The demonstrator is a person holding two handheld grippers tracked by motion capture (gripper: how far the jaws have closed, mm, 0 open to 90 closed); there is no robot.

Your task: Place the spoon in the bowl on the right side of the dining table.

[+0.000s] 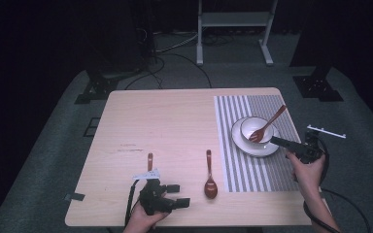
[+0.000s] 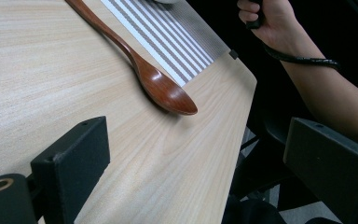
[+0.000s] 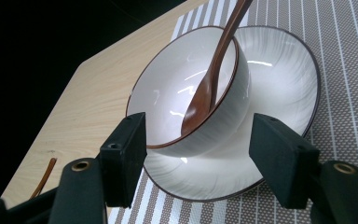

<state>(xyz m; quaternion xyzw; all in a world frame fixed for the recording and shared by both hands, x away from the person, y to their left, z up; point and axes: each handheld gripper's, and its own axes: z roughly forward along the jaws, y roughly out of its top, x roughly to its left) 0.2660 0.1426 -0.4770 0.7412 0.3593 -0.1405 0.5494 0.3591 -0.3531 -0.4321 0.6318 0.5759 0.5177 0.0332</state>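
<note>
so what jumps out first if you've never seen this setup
A white bowl on a plate sits on the striped placemat at the table's right, a wooden fork leaning in it, the open right gripper beside it. A wooden spoon lies near the left gripper.

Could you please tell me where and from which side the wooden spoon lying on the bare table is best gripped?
Grip the spoon at mid-handle, from above, jaws across its width. It lies flat, handle pointing away, bowl toward the person; the slim handle probably suits open jaws better than the broad bowl. The left gripper sits nearest.
</note>
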